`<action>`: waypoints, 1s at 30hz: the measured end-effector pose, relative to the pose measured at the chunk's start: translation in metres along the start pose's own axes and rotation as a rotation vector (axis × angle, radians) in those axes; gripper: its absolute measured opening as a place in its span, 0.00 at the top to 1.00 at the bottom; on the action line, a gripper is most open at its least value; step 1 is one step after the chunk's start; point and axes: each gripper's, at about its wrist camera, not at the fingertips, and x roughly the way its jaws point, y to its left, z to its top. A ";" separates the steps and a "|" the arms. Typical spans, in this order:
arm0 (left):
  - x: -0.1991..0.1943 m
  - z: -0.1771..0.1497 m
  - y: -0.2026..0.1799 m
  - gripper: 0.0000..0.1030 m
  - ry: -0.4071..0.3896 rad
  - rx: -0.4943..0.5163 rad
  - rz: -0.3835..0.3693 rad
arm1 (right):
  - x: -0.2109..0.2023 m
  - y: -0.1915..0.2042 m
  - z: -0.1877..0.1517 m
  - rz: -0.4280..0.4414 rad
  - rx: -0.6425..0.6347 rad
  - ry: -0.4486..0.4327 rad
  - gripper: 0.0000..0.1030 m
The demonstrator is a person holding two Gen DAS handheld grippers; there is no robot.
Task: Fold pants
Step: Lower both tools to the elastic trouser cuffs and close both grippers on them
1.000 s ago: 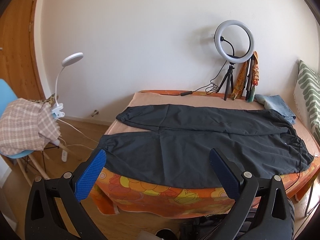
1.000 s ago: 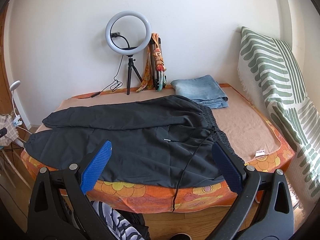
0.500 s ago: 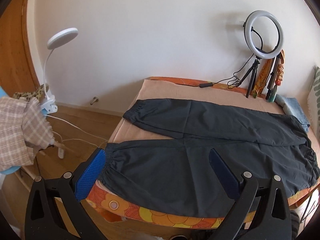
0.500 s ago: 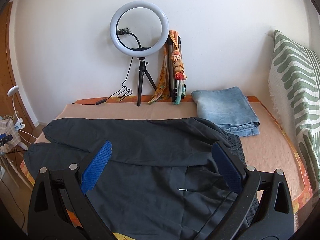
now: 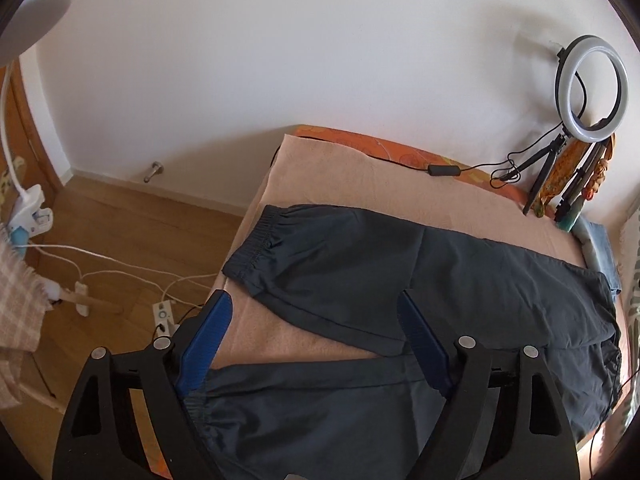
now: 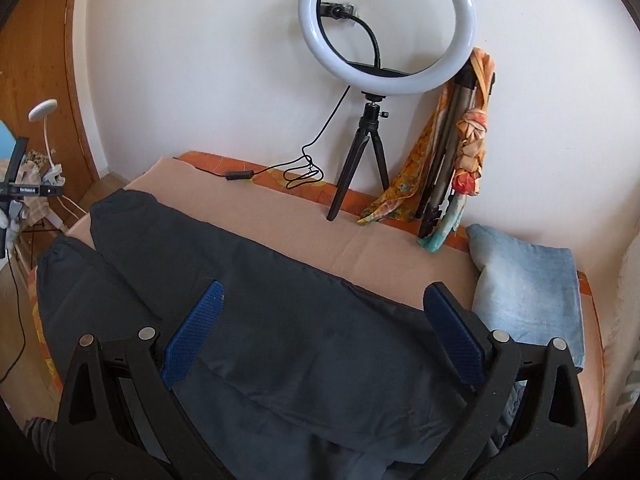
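Dark grey pants [image 5: 460,276] lie flat on the peach blanket [image 5: 344,176], elastic leg cuffs [image 5: 256,248] toward the left end of the bed. My left gripper [image 5: 312,304] hovers over the near leg by its cuff [image 5: 200,404]. Its jaws are closing but still wide, with cloth below and between the blue pads [image 5: 204,340] and none pressed. My right gripper [image 6: 324,290] hangs open over the upper part of the pants [image 6: 304,344], near the waist end, touching nothing.
A ring light on a tripod [image 6: 386,28], scarves on a folded stand [image 6: 460,152] and a cable [image 5: 444,170] line the far edge. Folded jeans [image 6: 528,292] lie at the right. A lamp [image 5: 36,12], a power strip [image 5: 162,314] and a checked cloth [image 5: 16,308] are left of the bed.
Both grippers have come forward from in front of the bed to over the pants, left toward the cuffs, right toward the waist. The left jaws have narrowed a little.
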 end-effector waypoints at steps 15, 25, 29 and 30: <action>0.135 0.067 -0.002 0.23 0.148 0.132 0.134 | 0.179 -0.012 0.008 0.095 -0.121 0.232 0.01; 0.174 0.059 -0.001 0.36 0.218 0.207 0.240 | 0.226 -0.024 0.004 0.152 -0.135 0.284 0.01; 0.178 0.059 0.003 0.39 0.204 0.207 0.223 | 0.236 -0.027 0.000 0.154 -0.136 0.309 0.01; 0.178 0.059 0.004 0.39 0.202 0.202 0.218 | 0.239 -0.028 0.000 0.159 -0.139 0.319 0.01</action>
